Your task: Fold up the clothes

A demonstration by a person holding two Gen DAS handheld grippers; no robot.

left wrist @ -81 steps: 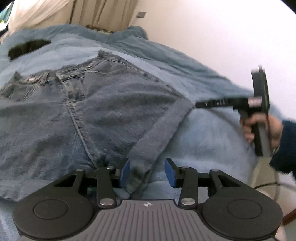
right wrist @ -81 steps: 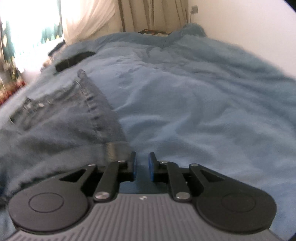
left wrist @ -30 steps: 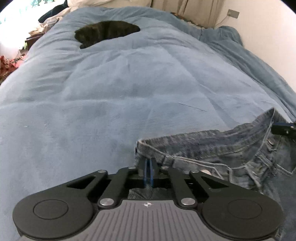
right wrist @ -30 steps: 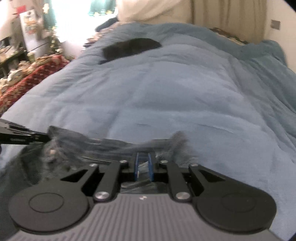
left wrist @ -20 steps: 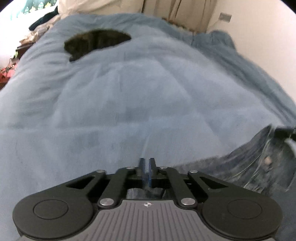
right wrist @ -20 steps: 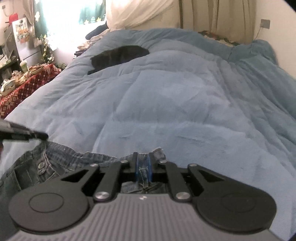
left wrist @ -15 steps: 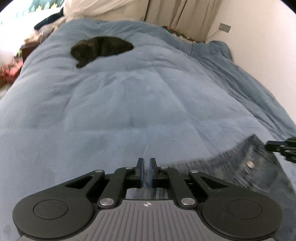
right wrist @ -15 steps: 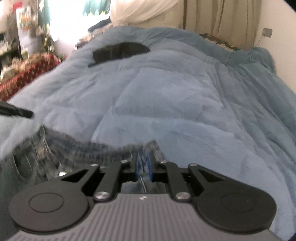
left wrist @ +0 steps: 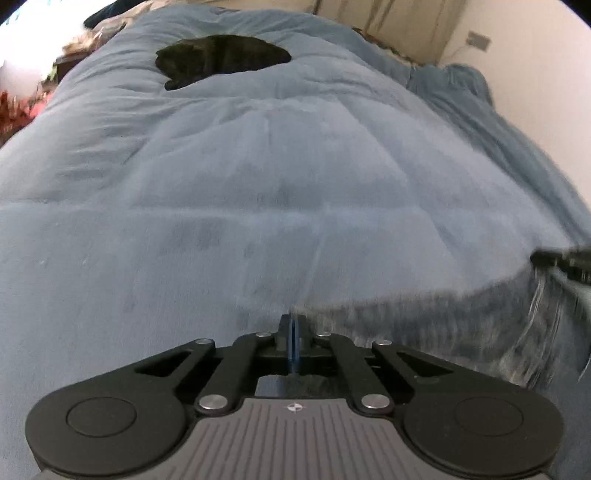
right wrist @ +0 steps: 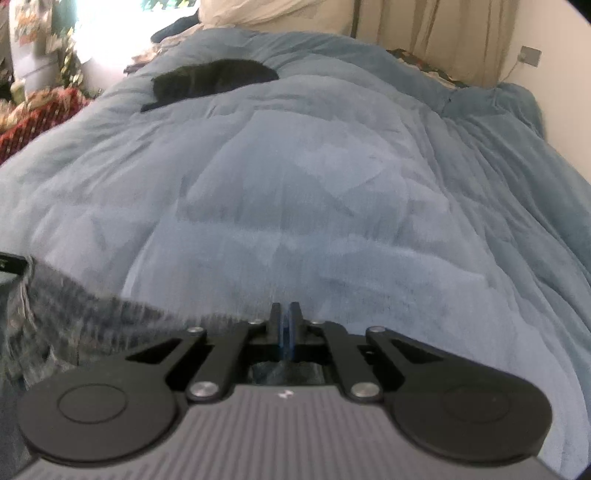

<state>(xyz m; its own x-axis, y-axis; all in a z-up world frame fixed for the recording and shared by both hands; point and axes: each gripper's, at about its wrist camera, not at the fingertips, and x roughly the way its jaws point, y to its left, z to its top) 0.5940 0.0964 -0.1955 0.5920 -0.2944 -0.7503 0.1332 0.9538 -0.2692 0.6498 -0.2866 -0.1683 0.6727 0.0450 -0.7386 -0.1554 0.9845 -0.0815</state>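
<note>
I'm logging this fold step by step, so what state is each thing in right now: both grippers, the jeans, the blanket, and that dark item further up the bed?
left gripper: jaws shut on the jeans' edge.
right gripper: jaws shut on the jeans' edge.
jeans: held up between both grippers, blurred.
blue blanket: spread over the bed, lightly creased.
dark item: lying on the blanket, untouched.

Both wrist cameras are riding low, side by side, looking up the blue duvet toward the curtains.
</note>
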